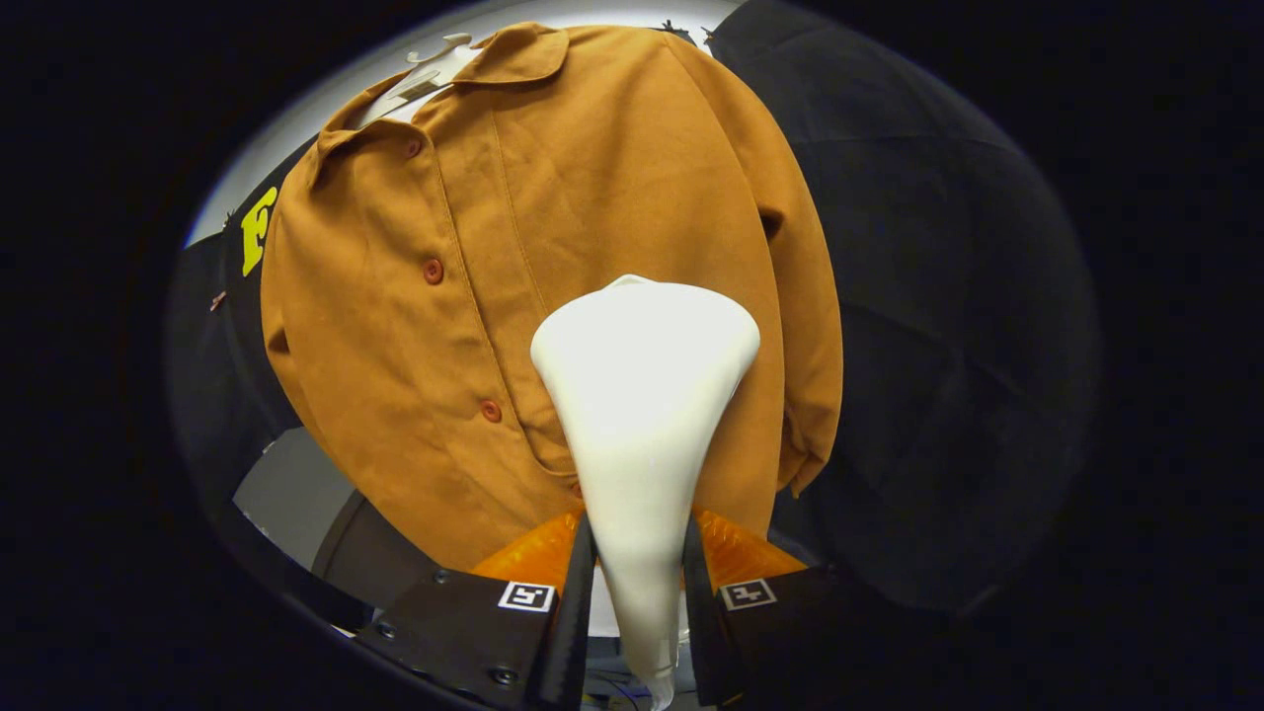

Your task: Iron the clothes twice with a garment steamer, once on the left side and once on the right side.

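Brown cloth, soft and limp, makes up the shirt, which hangs on a hanger before the black wall and will likely give under any push. The hand-held gripper is clamped on the steamer, both fingers pressing its narrow neck, with the wide head lying against the shirt's front just beside the button row. Smooth, hard plastic like this probably slips, so the neck seems the right place to hold.

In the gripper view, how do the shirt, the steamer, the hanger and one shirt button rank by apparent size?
1. shirt
2. steamer, held in the gripper; its nearness enlarges it
3. hanger, mostly hidden
4. button
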The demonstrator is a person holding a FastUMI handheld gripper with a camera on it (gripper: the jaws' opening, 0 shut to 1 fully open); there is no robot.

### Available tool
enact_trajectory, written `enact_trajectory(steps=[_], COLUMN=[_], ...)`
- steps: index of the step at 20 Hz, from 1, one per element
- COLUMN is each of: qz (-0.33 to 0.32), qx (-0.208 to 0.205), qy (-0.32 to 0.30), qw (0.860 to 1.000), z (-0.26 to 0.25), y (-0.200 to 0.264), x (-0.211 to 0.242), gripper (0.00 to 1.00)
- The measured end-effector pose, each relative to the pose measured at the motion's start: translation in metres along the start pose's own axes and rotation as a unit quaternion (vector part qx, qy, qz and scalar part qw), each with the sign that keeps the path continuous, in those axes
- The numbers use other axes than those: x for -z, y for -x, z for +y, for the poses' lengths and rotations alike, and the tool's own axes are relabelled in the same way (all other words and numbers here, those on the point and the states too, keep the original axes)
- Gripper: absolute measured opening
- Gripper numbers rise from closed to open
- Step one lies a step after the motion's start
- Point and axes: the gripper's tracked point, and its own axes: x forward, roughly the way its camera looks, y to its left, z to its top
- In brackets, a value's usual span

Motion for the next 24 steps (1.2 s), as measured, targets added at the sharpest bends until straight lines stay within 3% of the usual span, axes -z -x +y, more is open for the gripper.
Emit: enact_trajectory(steps=[8,14,19,24], qz=[0.031,-0.021,-0.076,-0.128], qx=[0.035,0.074,0.065,0.016], qy=[-0.011,0.010,0.030,0.067], qw=[0.999,0.997,0.994,0.989], z=[0.000,0.031,0.098,0.203], y=[0.020,0.070,0.102,0.134], x=[0.036,0.005,-0.028,-0.058], gripper=[0.46,0.46,0.46,0.46])
